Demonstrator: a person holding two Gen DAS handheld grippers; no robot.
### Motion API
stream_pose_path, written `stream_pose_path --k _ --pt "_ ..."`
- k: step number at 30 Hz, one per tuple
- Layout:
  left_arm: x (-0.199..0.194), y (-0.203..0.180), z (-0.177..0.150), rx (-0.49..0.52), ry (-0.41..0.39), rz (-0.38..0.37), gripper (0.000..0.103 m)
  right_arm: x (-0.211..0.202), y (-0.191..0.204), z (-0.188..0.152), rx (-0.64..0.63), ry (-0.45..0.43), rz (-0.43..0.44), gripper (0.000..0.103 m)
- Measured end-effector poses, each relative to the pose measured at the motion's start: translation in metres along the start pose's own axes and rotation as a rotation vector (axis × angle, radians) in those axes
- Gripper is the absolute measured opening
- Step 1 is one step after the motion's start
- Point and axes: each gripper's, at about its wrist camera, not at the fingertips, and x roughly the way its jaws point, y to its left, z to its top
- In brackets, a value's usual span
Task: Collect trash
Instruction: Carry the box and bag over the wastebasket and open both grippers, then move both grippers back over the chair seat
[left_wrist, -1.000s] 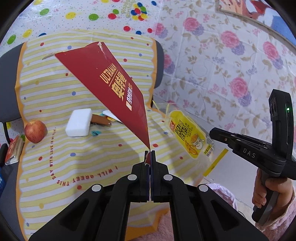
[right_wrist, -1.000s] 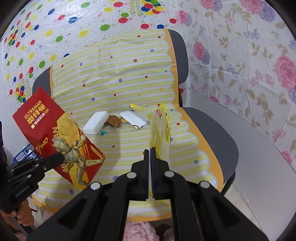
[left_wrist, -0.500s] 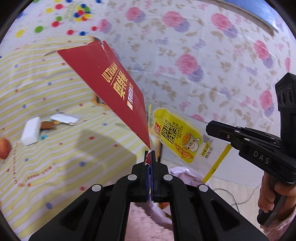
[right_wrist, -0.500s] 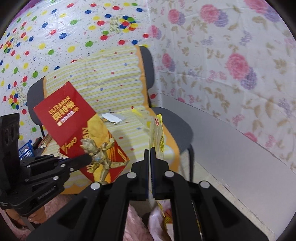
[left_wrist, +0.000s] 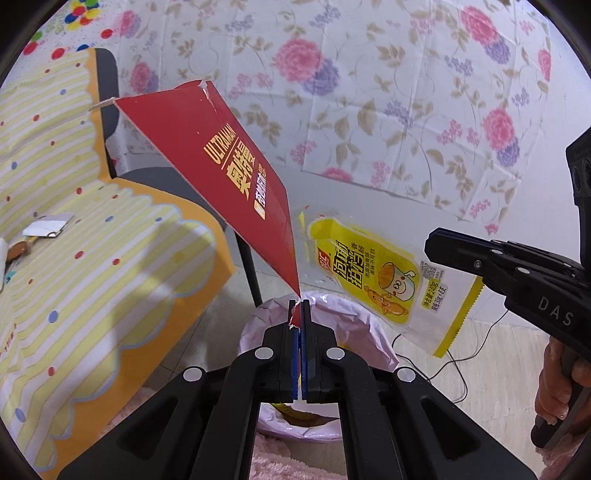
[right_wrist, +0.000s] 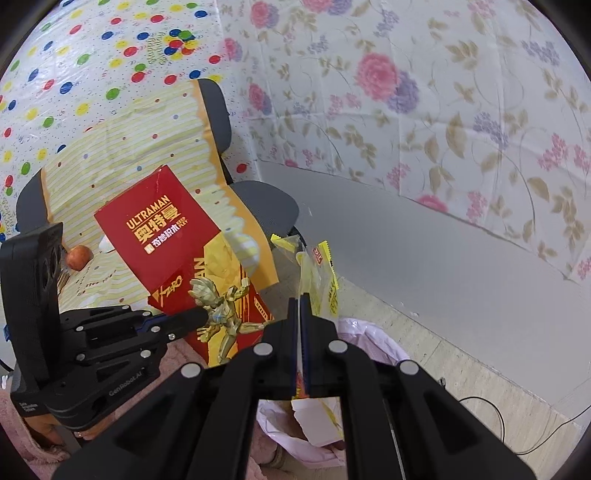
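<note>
Both pieces of trash are in hand and held over the bin, so the step in hand is the drop. The left tool (left_wrist: 300, 303) is clamped shut on the bottom corner of the red Ultraman box (left_wrist: 229, 184), which stands up and away from it, tilted toward the chair (left_wrist: 110, 266). The right tool (right_wrist: 300, 297) is closed on the edge of the yellow snack wrapper (left_wrist: 384, 280), which hangs edge-on from its tips in its own view. Both point steeply downward, side by side, with the pink-lined trash bin (left_wrist: 354, 325) just beneath the tips; some rubbish already lies inside. The next move likely calls for opening each tool so that box and wrapper fall inside the rim; the box may need tipping first. More scraps (left_wrist: 48, 229) and an apple (right_wrist: 78, 257) remain on the chair's striped cover.
</note>
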Motion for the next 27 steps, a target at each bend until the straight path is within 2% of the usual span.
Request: stream_pose_path --k 12,14,16,18,27 --pt "0.056 0.001 0.002 0.021 0.127 0.031 0.005 0.041 -0.029 -0.013 0.054 0.08 0.012 0.002" --pt "0.065 0.001 0.001 0.024 0.152 0.033 0.01 0.051 -0.033 -0.015 0.057 0.098 0.012 0.002" --pt "0.067 0.002 0.001 0.026 0.162 0.049 0.04 0.058 -0.036 -0.015 0.065 0.109 0.009 0.002" --pt "0.062 0.004 0.001 0.022 0.147 0.051 0.053 0.06 -0.038 -0.015 0.074 0.112 0.006 0.004" --pt "0.01 0.04 0.002 -0.062 0.067 0.137 0.053 0.041 -0.036 0.0 0.05 0.066 -0.044 0.007"
